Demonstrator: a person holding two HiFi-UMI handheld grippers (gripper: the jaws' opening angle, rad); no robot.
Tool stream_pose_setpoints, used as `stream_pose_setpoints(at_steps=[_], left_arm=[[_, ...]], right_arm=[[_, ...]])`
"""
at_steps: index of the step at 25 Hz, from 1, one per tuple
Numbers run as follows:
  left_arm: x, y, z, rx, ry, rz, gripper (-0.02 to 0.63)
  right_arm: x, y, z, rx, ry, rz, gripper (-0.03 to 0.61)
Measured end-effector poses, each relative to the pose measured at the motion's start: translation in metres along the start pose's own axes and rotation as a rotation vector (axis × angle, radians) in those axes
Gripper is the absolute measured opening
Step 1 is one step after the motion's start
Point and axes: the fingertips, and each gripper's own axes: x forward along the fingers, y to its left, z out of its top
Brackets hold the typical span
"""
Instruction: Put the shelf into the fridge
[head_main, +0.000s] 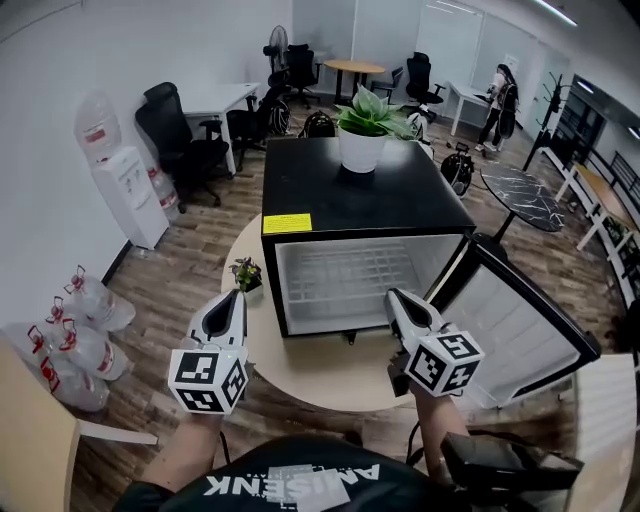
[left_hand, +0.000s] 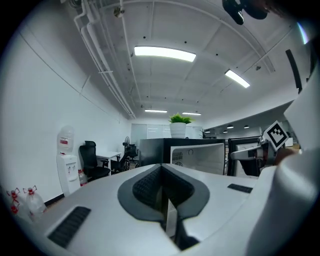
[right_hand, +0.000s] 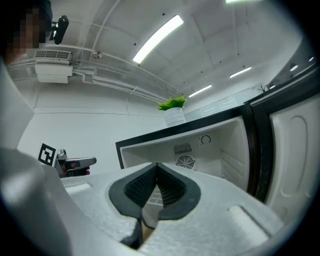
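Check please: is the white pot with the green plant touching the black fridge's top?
Touching. The head view shows the white plant pot standing directly on the black fridge's top.

A black mini fridge (head_main: 300, 185) stands at centre frame on a round table (head_main: 300, 365), its door (head_main: 520, 325) swung open to the right, a white wire shelf (head_main: 345, 275) inside and a potted plant (head_main: 365, 130) on top. Below it, the left gripper (head_main: 236, 296) and right gripper (head_main: 395, 297) point toward the opening, jaws together.
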Motion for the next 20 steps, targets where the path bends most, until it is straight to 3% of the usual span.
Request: stream_pose_setpoints(at_steps=[4, 8, 13, 20], left_arm=[[0.001, -0.01, -0.004, 0.031, 0.032, -0.018, 0.002], [-0.001, -0.017, -0.007, -0.028, 0.023, -0.035, 0.0], [-0.003, -0.026, -0.018, -0.078, 0.064, -0.045, 0.0], [-0.003, -0.025, -0.02, -0.091, 0.062, -0.037, 0.0]], right_arm=[[-0.006, -0.007, -0.005, 0.003, 0.015, -0.015, 0.006], [-0.005, -0.005, -0.011, 0.028, 0.026, 0.001, 0.006], [-0.007, -0.014, -0.012, 0.051, 0.044, -0.042, 0.006], [-0.008, -0.009, -0.015, 0.026, 0.057, -0.015, 0.006]])
